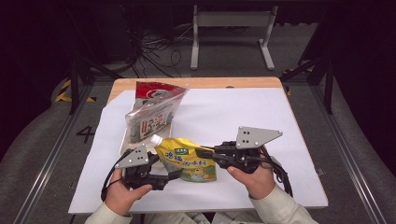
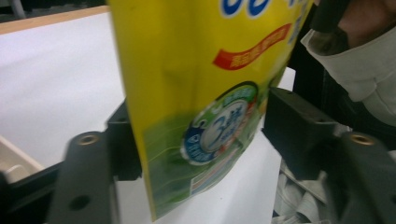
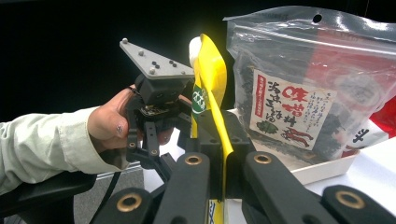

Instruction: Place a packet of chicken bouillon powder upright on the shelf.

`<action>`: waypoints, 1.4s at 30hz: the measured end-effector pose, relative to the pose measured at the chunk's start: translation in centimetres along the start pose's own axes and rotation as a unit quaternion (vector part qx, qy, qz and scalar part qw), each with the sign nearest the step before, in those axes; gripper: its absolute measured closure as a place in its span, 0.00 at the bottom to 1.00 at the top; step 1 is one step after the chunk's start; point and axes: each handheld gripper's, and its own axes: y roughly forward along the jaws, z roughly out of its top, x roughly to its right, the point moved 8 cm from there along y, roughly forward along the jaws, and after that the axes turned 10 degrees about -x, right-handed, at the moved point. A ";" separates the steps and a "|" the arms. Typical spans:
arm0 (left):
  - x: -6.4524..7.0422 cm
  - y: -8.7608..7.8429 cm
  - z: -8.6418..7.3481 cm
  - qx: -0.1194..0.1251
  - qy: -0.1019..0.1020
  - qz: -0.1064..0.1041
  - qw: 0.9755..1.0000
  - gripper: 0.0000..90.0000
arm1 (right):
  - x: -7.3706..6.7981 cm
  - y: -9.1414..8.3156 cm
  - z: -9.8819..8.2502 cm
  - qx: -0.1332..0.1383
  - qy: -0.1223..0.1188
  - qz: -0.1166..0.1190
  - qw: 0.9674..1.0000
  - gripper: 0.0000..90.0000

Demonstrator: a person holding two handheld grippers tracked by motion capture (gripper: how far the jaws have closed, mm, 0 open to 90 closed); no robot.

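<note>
Nearest the person, at 6 o'clock of the high view, two sleeved forearms are coming in over the table (image 1: 289, 186) edge.

Left gripper (image 1: 175, 174): sitting at 7 o'clock of the white sheet, pointing toward 3 o'clock. Its jaws are standing apart on either side of the pouch's lower corner; in the left gripper view the left pad is lying against the pouch while the right pad is standing clear of it, so it is not yet pinching.

Right gripper (image 1: 201, 152): sitting at 5 o'clock of the sheet, pointing toward 9 o'clock. Its jaws are pressed together on the edge of the pouch, as the right gripper view is showing.

Pouch (image 1: 189, 161): being held between the two grippers, just below the middle of the sheet. It is a yellow stand-up bag with a white cap (image 1: 154, 139) at its 11 o'clock corner, blue lettering, a red banner and a green base with a round blue-and-white seal (image 2: 219, 126).

Farther off, at 11 o'clock of the pouch: a clear bag of dark dried food (image 1: 152, 114) with a red top and white label, leaning in a white tray (image 1: 125, 144) and standing close behind the cap.

Beyond, at 12 o'clock: a white frame (image 1: 231, 35) and loose cables (image 1: 154, 49) lying on the floor.
</note>
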 end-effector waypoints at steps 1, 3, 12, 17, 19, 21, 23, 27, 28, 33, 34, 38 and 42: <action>0.2 0.0 0.1 0.004 0.005 -0.003 1.000 0.45 | 0.0 0.0 -0.1 -0.001 0.000 0.002 1.000 0.99; 0.5 -0.1 0.2 0.006 0.016 -0.006 1.000 0.54 | 0.1 0.1 -0.1 0.003 0.002 0.002 1.000 0.98; 0.9 -0.8 0.2 -0.003 0.024 -0.018 1.000 0.78 | 0.3 0.0 -0.1 0.016 0.005 -0.001 1.000 0.97; 1.0 -1.2 0.3 -0.010 0.026 -0.011 1.000 0.80 | 0.4 0.1 -0.1 0.018 0.002 -0.001 1.000 0.96; 1.1 -1.4 0.3 -0.016 0.028 -0.011 0.999 0.81 | 0.6 0.1 -0.2 0.016 0.002 -0.002 1.000 0.95; 1.2 -1.5 0.3 -0.018 0.025 -0.012 0.999 0.82 | 0.7 0.1 -0.3 0.015 0.004 -0.001 1.000 0.94; 1.1 -1.7 0.3 -0.021 0.032 -0.005 0.999 0.82 | 0.8 0.1 -0.4 0.013 0.003 -0.003 1.000 0.93; 1.1 -2.0 0.3 -0.031 0.040 0.005 0.999 0.82 | 0.9 0.2 -0.4 0.011 0.000 -0.009 1.000 0.90; 1.1 -2.0 0.3 -0.033 0.043 0.007 0.999 0.82 | 1.0 0.1 -0.5 0.009 0.001 -0.010 1.000 0.89; 1.2 -2.4 0.4 -0.041 0.052 0.010 0.998 0.83 | 1.3 0.0 -0.5 0.006 -0.002 -0.022 1.000 0.80; 1.2 -2.4 0.4 -0.041 0.056 0.011 0.998 0.83 | 1.3 0.0 -0.5 0.004 -0.002 -0.026 1.000 0.78; 1.2 -2.5 0.4 -0.043 0.063 0.011 0.997 0.83 | 1.6 -0.2 -0.6 0.003 -0.004 -0.038 0.999 0.67; 1.1 -2.8 0.5 -0.038 0.061 0.007 0.997 0.83 | 1.9 -0.6 -0.7 0.002 0.000 -0.044 0.999 0.60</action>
